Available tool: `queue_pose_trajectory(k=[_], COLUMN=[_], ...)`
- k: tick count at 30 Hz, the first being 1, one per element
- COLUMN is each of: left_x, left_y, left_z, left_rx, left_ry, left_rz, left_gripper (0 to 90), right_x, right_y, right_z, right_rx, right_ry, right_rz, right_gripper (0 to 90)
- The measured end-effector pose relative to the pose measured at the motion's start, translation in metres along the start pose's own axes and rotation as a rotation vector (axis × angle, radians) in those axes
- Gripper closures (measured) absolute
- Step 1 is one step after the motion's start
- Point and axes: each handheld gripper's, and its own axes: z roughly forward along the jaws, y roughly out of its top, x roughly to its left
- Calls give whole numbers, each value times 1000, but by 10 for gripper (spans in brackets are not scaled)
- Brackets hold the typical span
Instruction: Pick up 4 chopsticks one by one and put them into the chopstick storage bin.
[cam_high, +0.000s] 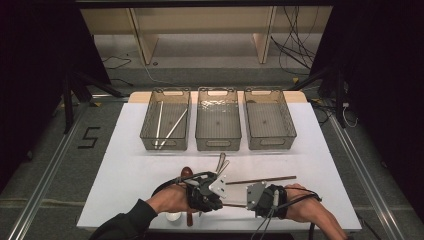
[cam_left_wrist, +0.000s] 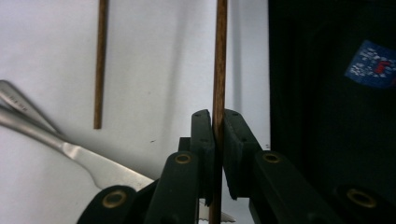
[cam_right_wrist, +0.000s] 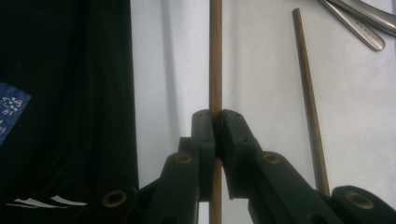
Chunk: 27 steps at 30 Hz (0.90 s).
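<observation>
A brown wooden chopstick hangs just above the white table's front edge, held at both ends. My left gripper comes in from the left and is shut on it; in the left gripper view the pads press the chopstick from both sides. My right gripper faces it from the right, and in the right gripper view my right gripper is likewise shut on the chopstick. A second wooden chopstick lies flat on the table just beyond.
Three clear bins stand in a row at the back: the left bin holds two pale sticks, beside it the middle bin and right bin. Metal cutlery and a wooden spoon lie near my left hand.
</observation>
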Motion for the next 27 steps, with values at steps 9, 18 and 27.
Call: queue_pose_trajectory(k=[9,18,27], left_x=[2,12,26], left_y=[-5,-15,-31], left_z=[-8,-18,-30], left_rx=[-36,-58,-94], left_ry=[-6,37,125], left_rz=[-18,-70,-157], left_gripper=[850,850,850], right_x=[-4,-17,-26], right_y=[-6,-16,-23], right_z=[-6,-20,-31], right_rx=[-48,-219,-386], right_ry=[-10,-131,-245], right_rz=[63,248,420], right_gripper=[745,468,358])
